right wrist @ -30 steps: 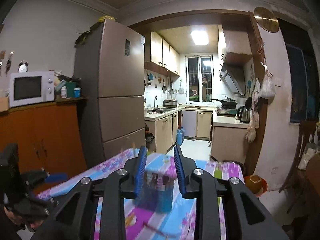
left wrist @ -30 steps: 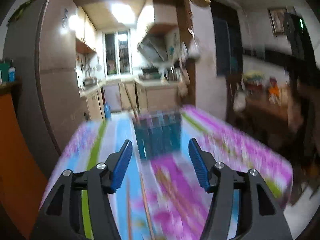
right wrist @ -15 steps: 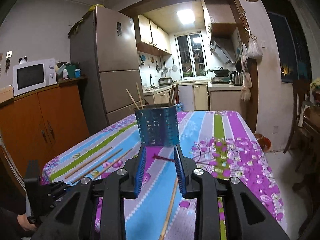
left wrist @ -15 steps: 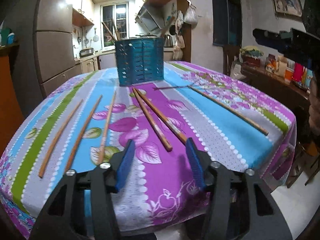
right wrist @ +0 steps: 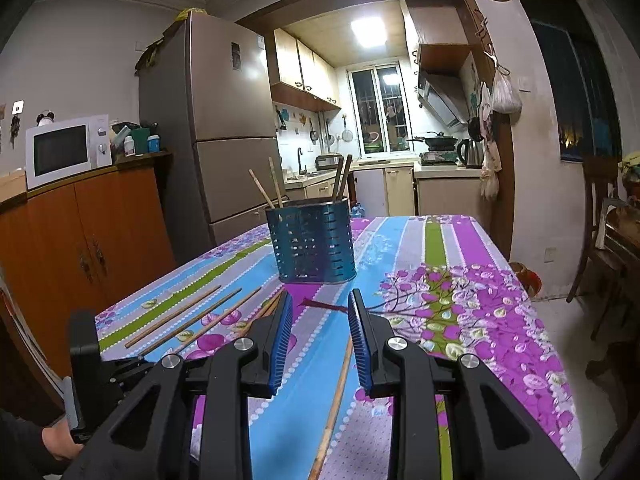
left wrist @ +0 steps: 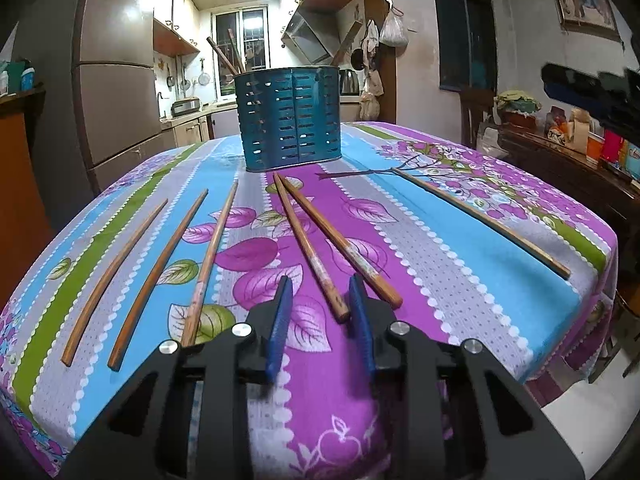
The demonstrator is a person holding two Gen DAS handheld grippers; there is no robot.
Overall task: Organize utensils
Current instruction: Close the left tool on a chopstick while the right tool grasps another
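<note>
From the left wrist: the left gripper (left wrist: 322,326), jaws apart and empty, hovers low over a floral tablecloth (left wrist: 460,272), the near end of one chopstick (left wrist: 308,248) lying between its fingers; five more lie loose before a blue slotted utensil holder (left wrist: 289,118).

From the right wrist: the right gripper (right wrist: 320,340), likewise parted and empty, hangs above a lone chopstick (right wrist: 334,404); the holder (right wrist: 312,240) already contains chopsticks.

Home kitchen, fridge (right wrist: 228,120), microwave (right wrist: 66,150), cabinets (right wrist: 304,66)

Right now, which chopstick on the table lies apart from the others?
The lone chopstick on the blue stripe at the right; the other five lie left of it.
</note>
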